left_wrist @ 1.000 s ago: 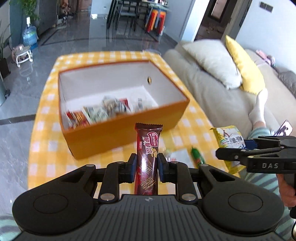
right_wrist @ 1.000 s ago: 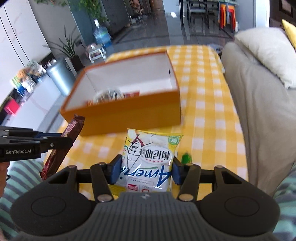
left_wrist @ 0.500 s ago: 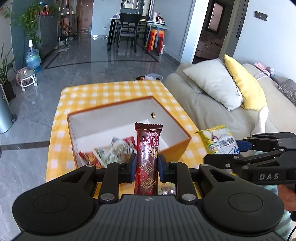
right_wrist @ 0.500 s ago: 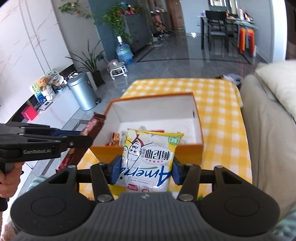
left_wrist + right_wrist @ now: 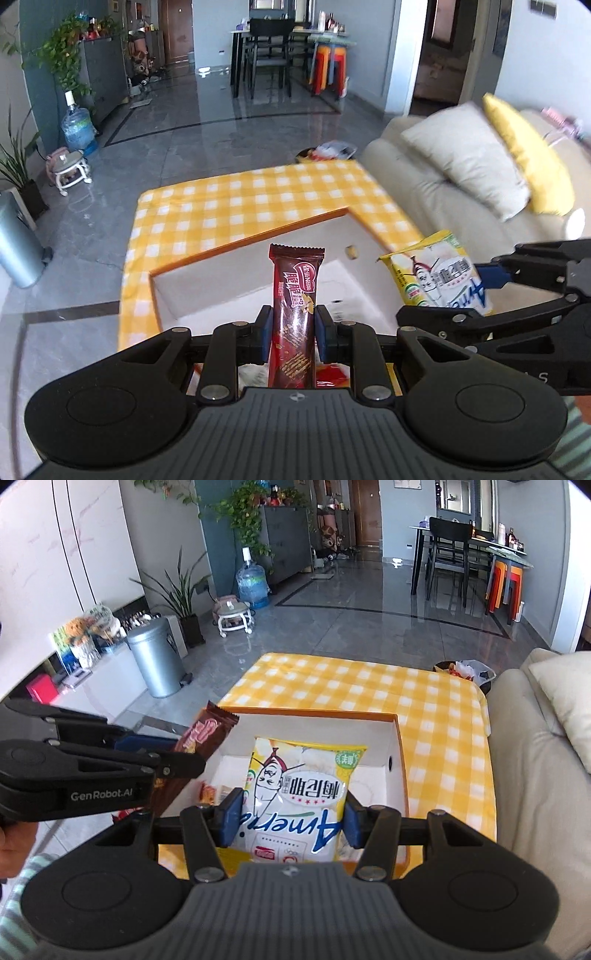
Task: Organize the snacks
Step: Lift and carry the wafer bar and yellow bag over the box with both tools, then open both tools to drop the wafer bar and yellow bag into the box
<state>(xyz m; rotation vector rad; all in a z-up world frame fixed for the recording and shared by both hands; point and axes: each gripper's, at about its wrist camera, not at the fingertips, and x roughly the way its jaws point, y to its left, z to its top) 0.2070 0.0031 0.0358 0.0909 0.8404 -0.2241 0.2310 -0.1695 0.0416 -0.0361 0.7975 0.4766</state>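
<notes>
My left gripper (image 5: 291,334) is shut on a brown chocolate wafer bar (image 5: 294,314), which stands upright over the orange box (image 5: 243,243) with white inside walls. To its right, my right gripper (image 5: 290,821) is shut on a yellow snack bag (image 5: 295,794), held above the same box (image 5: 400,775). The bag (image 5: 436,275) also shows at the right of the left wrist view, the bar (image 5: 201,738) at the left of the right wrist view. Several snack packets (image 5: 207,792) lie in the box's near end, mostly hidden by the grippers.
The box stands on a table with a yellow checked cloth (image 5: 258,199). A beige sofa (image 5: 443,192) with white and yellow cushions runs along the right. A small bin (image 5: 469,670) sits past the table's far end. A metal bin (image 5: 157,657) stands on the grey floor at left.
Both grippers rose and moved forward with their snacks, from in front of the box's near wall to above its inside. Their grips look unchanged.
</notes>
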